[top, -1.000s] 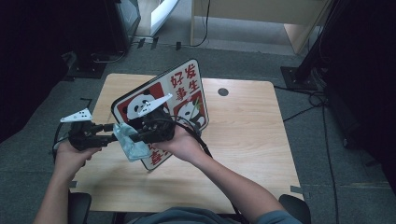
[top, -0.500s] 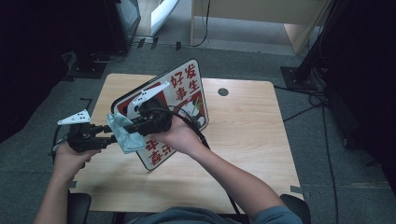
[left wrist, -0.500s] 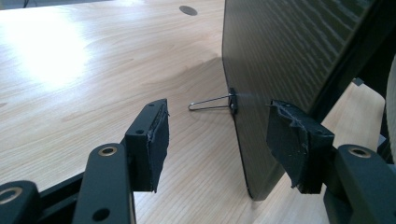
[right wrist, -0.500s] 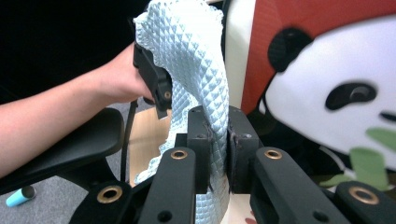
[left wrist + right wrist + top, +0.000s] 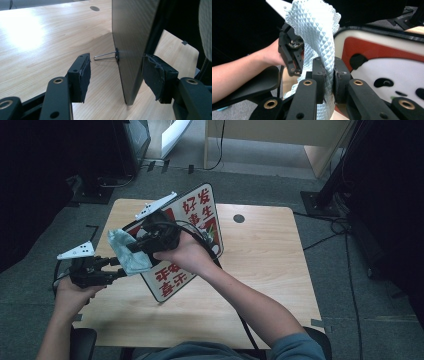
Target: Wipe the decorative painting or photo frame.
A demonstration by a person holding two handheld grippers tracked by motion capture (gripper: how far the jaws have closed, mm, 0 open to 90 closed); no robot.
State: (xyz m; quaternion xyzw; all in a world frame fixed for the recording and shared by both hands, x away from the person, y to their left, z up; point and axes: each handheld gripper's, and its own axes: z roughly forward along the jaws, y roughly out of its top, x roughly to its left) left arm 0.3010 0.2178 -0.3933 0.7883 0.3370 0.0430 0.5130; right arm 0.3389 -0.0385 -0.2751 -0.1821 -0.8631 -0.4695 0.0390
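Observation:
A sign board [image 5: 200, 212] with a panda picture and red characters stands tilted on the wooden table [image 5: 265, 265]. My right gripper [image 5: 136, 246] is shut on a pale blue quilted cloth [image 5: 126, 256], held against the board's upper left face. In the right gripper view the cloth [image 5: 317, 30] runs up between the pinched pads [image 5: 319, 75], with the panda face [image 5: 392, 75] just behind. My left gripper [image 5: 117, 70] straddles the board's dark back edge [image 5: 132, 37]; its left pad [image 5: 83, 77] stands clear of the board, so the jaws are open around it. A wire clip [image 5: 105, 56] sticks out from the board's back.
A round cable hole [image 5: 239, 218] sits in the table behind the board. Cables [image 5: 340, 227] trail over the grey floor at right, near a black stand base [image 5: 320, 200]. Wooden furniture [image 5: 280, 140] stands at the back.
My right gripper has risen with the cloth, going up the board's face toward its top left edge. The left hand and the board have stayed put.

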